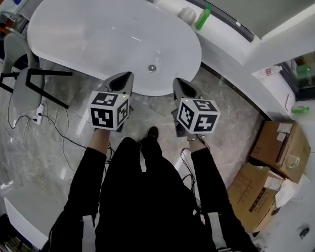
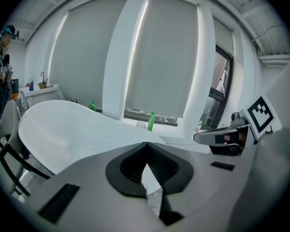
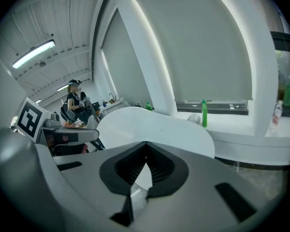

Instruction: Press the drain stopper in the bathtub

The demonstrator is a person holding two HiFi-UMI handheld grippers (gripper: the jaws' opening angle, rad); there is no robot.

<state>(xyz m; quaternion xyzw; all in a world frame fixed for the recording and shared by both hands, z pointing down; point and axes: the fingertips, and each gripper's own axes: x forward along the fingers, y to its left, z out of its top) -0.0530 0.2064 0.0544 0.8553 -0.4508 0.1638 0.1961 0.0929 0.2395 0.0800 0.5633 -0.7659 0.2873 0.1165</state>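
The white oval bathtub fills the upper part of the head view. Its round metal drain stopper sits in the basin floor near the front rim. My left gripper hovers over the tub's front rim, left of and nearer me than the stopper, jaws shut and empty. To the right, my right gripper hangs just outside the rim, also shut and empty. In the left gripper view the jaw tips meet before the bathtub. The right gripper view shows its tips closed before the bathtub. Both gripper views hide the stopper.
A green bottle and a white container stand on the window ledge behind the tub. A grey chair with black frame and floor cables lie left. Cardboard boxes sit right. A person stands far off.
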